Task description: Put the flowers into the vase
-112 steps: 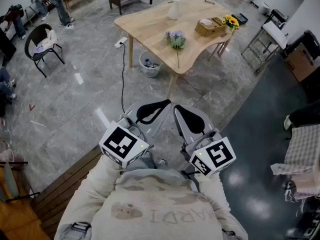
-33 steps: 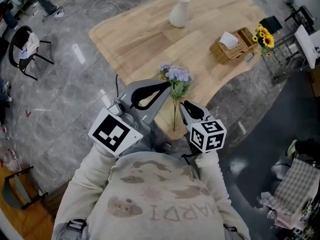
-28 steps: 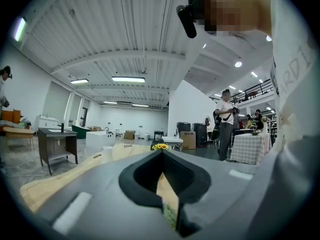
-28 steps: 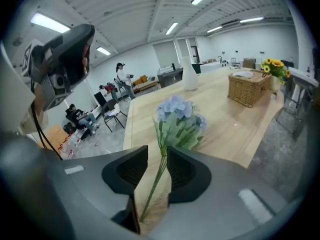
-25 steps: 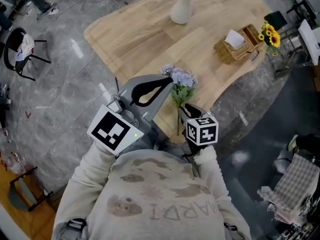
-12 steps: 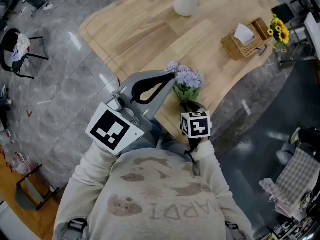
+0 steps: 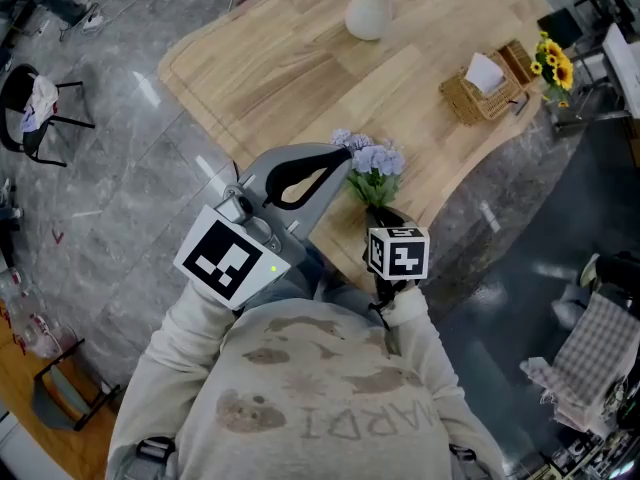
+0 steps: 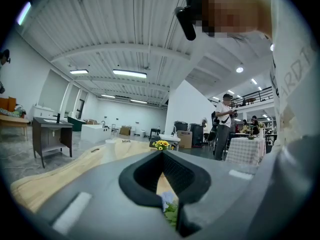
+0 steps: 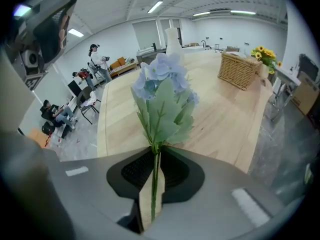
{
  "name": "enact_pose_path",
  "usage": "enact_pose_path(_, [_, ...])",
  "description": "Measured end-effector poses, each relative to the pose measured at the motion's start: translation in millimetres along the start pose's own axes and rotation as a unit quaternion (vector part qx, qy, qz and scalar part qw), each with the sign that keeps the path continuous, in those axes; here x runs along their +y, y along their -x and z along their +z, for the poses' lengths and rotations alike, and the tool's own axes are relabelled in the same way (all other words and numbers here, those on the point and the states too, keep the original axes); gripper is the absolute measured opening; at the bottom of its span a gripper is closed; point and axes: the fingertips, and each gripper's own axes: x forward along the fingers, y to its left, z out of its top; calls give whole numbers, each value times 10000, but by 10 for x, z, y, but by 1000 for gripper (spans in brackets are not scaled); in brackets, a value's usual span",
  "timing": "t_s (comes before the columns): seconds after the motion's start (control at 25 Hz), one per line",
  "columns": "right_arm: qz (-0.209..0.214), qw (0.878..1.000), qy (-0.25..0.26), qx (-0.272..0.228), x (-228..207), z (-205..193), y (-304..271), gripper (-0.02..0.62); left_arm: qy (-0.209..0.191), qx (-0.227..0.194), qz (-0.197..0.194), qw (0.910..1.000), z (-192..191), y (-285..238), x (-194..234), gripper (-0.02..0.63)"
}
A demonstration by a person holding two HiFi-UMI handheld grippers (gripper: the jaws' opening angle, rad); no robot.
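A bunch of pale blue flowers (image 7: 372,160) with green leaves has its stem clamped in my right gripper (image 7: 379,211), near the wooden table's (image 7: 290,63) front edge. In the right gripper view the thin stem runs between the shut jaws of that gripper (image 9: 154,156), and the blooms (image 9: 161,73) stand out ahead of it. The white vase (image 7: 369,5) stands upright at the table's far side, also visible behind the blooms as a vase (image 9: 172,38). My left gripper (image 7: 343,152) hovers just left of the flowers, shut with nothing in it.
A wicker basket (image 7: 484,90) with a tissue sits at the table's right, and sunflowers (image 7: 555,56) stand beyond it. A black chair (image 7: 30,103) is on the grey floor at left. People (image 9: 97,59) stand in the hall's background.
The table has come much closer. My right gripper went from open beside the lying stem to shut on it. The left gripper stayed shut beside the blooms.
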Motion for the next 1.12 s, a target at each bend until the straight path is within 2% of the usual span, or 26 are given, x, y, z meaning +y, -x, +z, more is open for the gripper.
enact_pose_path(0.24, [76, 9979, -71, -636, 82, 424, 264, 63, -82, -103, -108, 9999, 81, 26, 31, 0])
enact_pose_path(0.44, [206, 9901, -33, -1387, 202, 883, 593, 61, -63, -82, -146, 9998, 98, 64, 40, 0])
enact_pose_path(0.64, [434, 9764, 31, -2115, 350, 1268, 913, 61, -22, 2, -87, 10000, 94, 112, 28, 2])
enact_pose_path(0.76, [513, 9664, 199, -2510, 446, 1453, 1085, 61, -16, -83, -8, 10000, 163, 136, 9, 0])
enact_pose_path(1.12, [1051, 9360, 541, -3314, 712, 1719, 1590, 60, -150, -117, 372, 9991, 315, 264, -158, 1])
